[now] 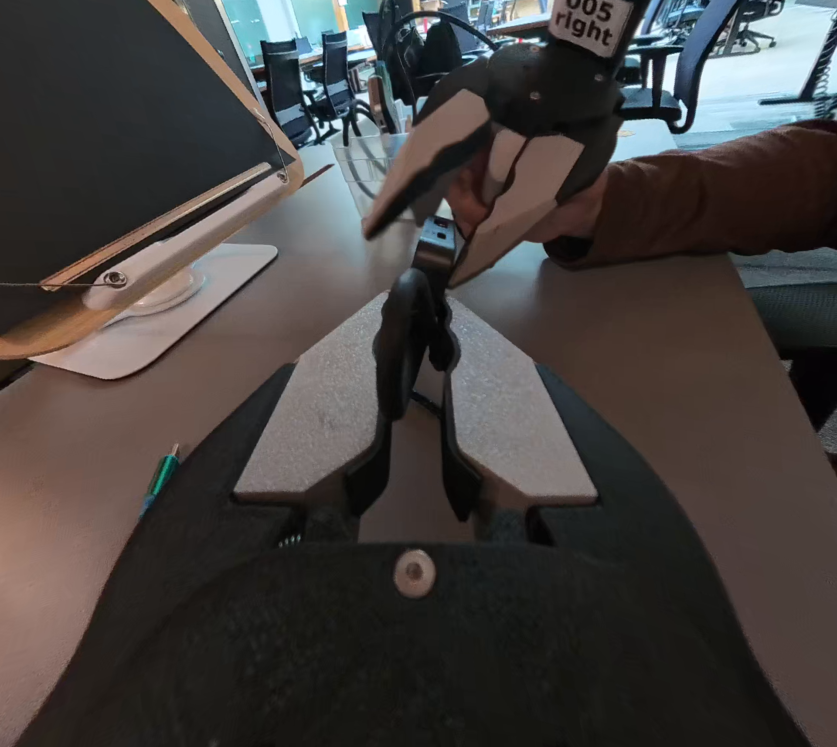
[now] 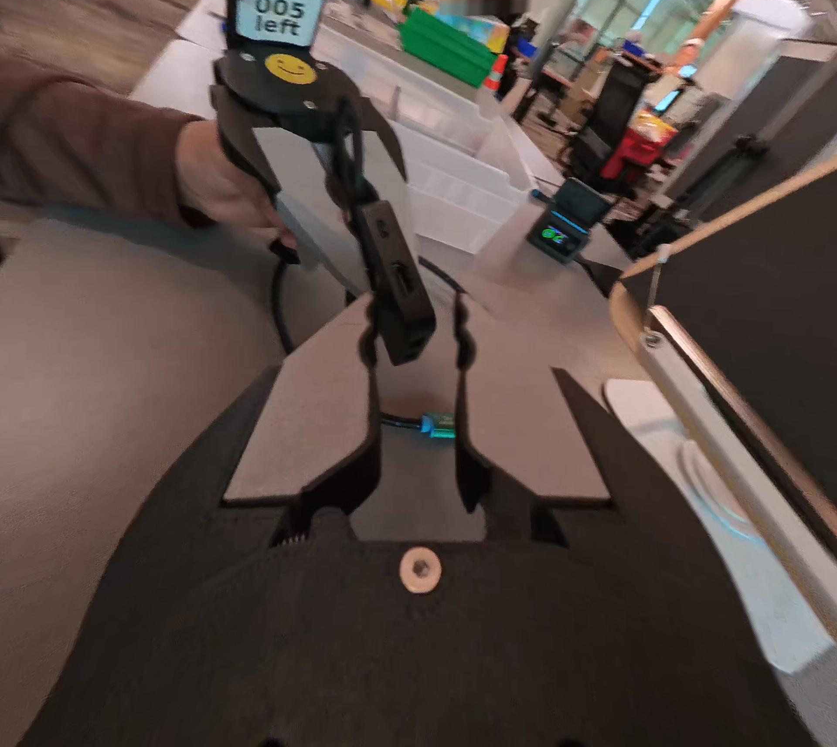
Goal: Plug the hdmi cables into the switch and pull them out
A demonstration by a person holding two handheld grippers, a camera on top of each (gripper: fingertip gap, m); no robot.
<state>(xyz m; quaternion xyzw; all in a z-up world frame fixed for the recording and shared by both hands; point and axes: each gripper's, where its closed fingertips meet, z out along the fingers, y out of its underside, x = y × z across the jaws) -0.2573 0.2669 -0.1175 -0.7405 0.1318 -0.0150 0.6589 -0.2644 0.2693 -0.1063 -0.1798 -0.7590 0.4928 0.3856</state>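
From the left wrist view, the left gripper [image 1: 414, 345] is clenched around a black cable loop [image 1: 401, 345] at the near end of the small dark HDMI switch [image 1: 435, 243], holding it above the grey desk [image 1: 634, 363]. The switch points away, toward the right gripper [image 1: 410, 256], whose fingers stand apart on either side of the switch's far end; contact cannot be confirmed. A monitor on a white stand [image 1: 154, 308] sits to the left. From the right wrist view, the right gripper [image 2: 414, 333] is released, its fingertips straddling the tip of the switch [image 2: 398, 281], which hangs tilted from the left gripper [image 2: 348, 200] with an empty port facing the camera. A green-tipped HDMI cable plug [image 2: 437, 426] lies on the desk [image 2: 113, 340] below, between the right gripper's fingers and well apart from the switch. The work appears to be at the stage of steadying the switch with no cable in that port; the next move likely calls for the right gripper to fetch the plug and line it up squarely with the port.
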